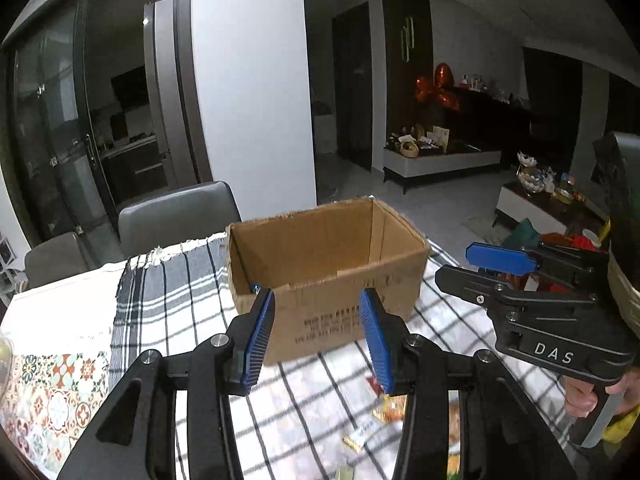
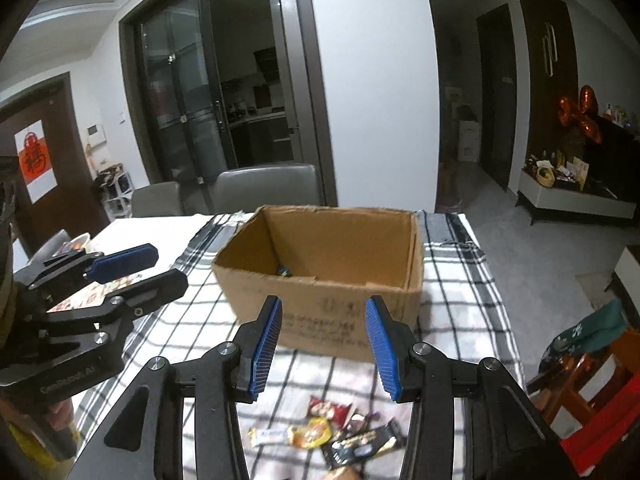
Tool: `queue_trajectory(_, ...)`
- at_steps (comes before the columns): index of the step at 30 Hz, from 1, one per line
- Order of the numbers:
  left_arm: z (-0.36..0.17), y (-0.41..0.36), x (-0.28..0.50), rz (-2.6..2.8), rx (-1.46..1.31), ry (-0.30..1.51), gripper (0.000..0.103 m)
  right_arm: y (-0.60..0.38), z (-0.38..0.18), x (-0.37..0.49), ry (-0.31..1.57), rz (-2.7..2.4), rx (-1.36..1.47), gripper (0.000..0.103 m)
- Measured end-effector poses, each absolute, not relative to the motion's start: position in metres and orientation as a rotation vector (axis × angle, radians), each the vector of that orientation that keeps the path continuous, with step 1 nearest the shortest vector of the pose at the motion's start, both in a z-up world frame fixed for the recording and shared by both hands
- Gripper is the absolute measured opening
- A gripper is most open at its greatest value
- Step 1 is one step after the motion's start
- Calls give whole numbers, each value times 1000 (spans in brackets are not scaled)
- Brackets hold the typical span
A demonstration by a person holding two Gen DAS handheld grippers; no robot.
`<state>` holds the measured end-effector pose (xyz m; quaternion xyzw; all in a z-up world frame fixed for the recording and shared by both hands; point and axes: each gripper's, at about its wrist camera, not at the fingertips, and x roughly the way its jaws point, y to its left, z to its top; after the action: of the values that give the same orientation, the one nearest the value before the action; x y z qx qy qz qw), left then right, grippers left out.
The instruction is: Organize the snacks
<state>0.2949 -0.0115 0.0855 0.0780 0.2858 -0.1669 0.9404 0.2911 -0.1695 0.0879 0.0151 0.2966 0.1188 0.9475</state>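
An open cardboard box [image 1: 320,256] [image 2: 320,264] stands on a checked cloth in the middle of the table; one small snack lies at its bottom [image 2: 283,271]. Several loose snack packets [image 2: 340,432] [image 1: 384,412] lie on the cloth in front of the box, below both grippers. My left gripper [image 1: 318,336] is open and empty, held above the cloth before the box; it also shows in the right wrist view [image 2: 140,272]. My right gripper [image 2: 324,340] is open and empty, beside it; it shows in the left wrist view [image 1: 480,268].
Grey chairs [image 2: 264,188] stand behind the table. A patterned mat [image 1: 52,396] lies on the table's left part. To the right of the table are a wooden stool with cloth and red items [image 2: 592,356] and low cabinets [image 1: 440,160].
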Motion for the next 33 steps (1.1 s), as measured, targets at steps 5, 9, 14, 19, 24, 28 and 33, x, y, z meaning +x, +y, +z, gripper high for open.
queue_trajectory(5, 73, -8, 266, -333, 172, 588, 43, -163, 76, 265, 607, 263, 20, 45)
queue_trajectory(9, 58, -2, 244, -333, 176, 611, 43, -158, 64, 246, 621, 280, -3, 45)
queue_trajectory(14, 36, 3, 219, -349, 152, 643, 43, -147, 51, 227, 649, 305, -33, 45)
queue_trajectory(19, 20, 7, 201, -348, 159, 655, 43, -136, 33, 207, 674, 335, -80, 45)
queue_trajectory(24, 1, 5, 186, -335, 205, 668, 43, -131, 12, 188, 679, 346, -120, 45)
queue_trajectory(28, -12, 3, 176, -339, 236, 677, 43, -132, -2, 180, 708, 363, -114, 45)
queue_trajectory(33, -32, 0, 166, -345, 257, 689, 43, -129, -24, 168, 738, 380, -157, 45)
